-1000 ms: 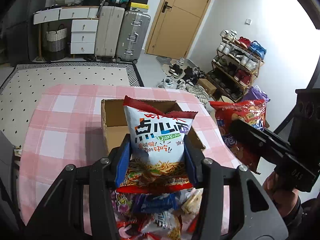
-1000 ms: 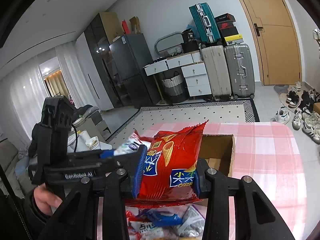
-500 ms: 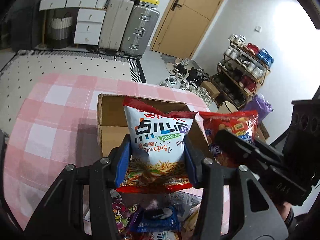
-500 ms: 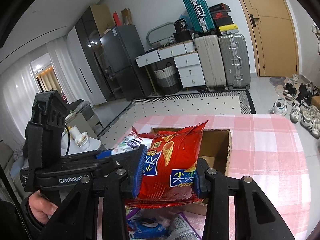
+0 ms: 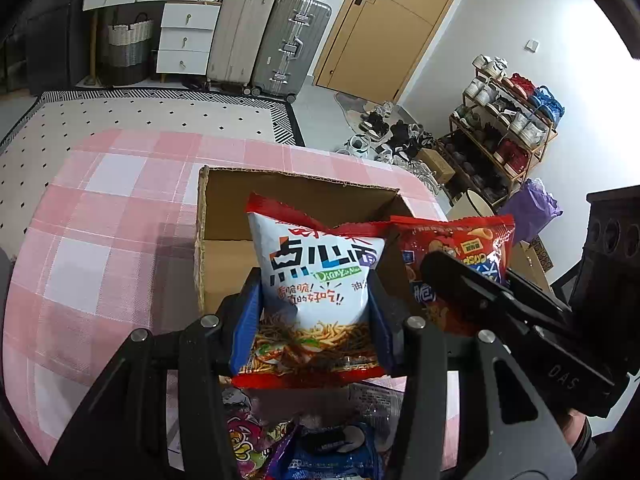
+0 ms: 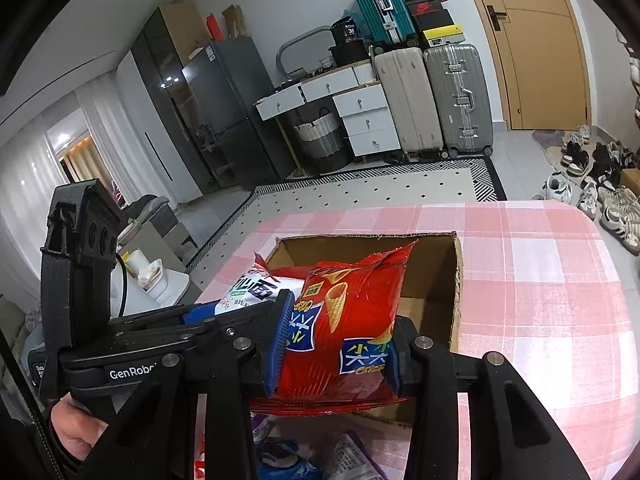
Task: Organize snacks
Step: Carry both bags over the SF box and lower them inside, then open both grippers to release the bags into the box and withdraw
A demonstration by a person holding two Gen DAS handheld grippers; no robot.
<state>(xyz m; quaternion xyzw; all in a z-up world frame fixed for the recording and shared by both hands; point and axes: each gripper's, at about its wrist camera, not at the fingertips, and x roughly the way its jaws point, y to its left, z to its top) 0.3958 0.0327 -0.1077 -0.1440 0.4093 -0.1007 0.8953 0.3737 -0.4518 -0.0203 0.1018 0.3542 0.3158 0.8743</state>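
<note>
My left gripper (image 5: 314,320) is shut on a white noodle-snack bag (image 5: 320,272) with red ends, held upright over the near edge of an open cardboard box (image 5: 224,200). My right gripper (image 6: 334,340) is shut on a red crisp bag (image 6: 348,312), held over the box (image 6: 440,256) beside the white bag (image 6: 256,286). The red bag (image 5: 460,248) and right gripper also show at the right of the left wrist view. The box's bare bottom shows on both sides; the bags hide its middle.
The box stands on a pink checked tablecloth (image 5: 100,240). A pile of loose snack packets (image 5: 320,448) lies on the table below the grippers, also in the right wrist view (image 6: 320,460). Suitcases, drawers and a shoe rack stand beyond the table.
Both grippers have moved forward and down with their bags, closer to the box. The red bag has come nearer to the white bag.
</note>
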